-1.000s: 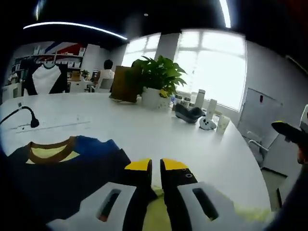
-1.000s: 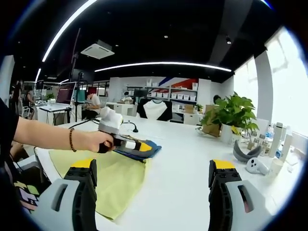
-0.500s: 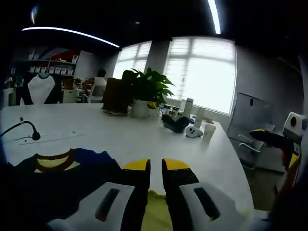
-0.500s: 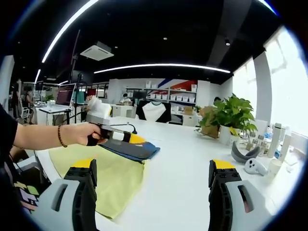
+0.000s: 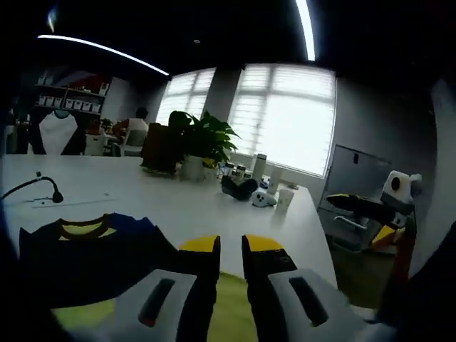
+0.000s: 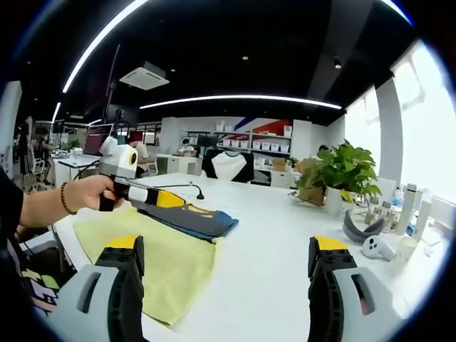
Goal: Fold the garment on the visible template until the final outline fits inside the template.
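Navy T-shirt lies folded at the 9 o'clock side of the white table, over the upper edge of the yellow-green template.

Left gripper, in a hand, sits over the shirt, jaws pressed together (whether cloth is pinched cannot be told).

Right gripper hangs spread, holding nothing.

Risk, judged: if cloth is caught, lifting could unfold the shirt or drag it beyond the template, toward the microphone.
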A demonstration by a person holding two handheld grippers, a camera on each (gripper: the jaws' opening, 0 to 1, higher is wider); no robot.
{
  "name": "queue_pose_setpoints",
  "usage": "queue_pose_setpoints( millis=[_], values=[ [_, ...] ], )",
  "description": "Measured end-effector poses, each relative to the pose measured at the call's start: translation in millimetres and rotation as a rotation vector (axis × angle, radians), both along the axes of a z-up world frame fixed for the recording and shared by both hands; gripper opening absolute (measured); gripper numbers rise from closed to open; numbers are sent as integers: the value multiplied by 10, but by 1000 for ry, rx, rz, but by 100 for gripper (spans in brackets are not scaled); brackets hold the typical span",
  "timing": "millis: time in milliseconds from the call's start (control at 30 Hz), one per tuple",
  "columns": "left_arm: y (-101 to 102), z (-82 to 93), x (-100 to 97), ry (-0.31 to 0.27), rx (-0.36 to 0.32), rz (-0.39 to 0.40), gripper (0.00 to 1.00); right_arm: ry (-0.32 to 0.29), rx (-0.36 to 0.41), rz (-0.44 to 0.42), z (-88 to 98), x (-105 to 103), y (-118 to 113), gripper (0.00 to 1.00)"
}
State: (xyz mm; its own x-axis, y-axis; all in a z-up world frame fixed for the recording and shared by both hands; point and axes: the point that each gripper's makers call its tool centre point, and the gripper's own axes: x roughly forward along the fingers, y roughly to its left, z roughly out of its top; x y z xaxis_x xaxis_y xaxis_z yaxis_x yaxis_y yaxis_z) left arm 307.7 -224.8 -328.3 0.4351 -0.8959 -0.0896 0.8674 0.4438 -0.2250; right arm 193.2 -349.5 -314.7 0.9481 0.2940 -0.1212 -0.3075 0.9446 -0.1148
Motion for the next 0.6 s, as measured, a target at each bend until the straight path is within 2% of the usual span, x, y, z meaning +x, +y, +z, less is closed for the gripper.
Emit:
queue_pose_setpoints(
  millis=[100, 267, 600],
  values=[
    [98, 61, -116, -11, 0, -8, 18, 2, -5, -1, -10, -8, 11, 99],
    [316, 219, -291, -92, 3, 13, 18, 2, -9, -4, -14, -25, 30, 99],
    [644, 402, -687, -145, -4, -4, 22, 18, -23, 15, -55, -29, 134, 99]
  ],
)
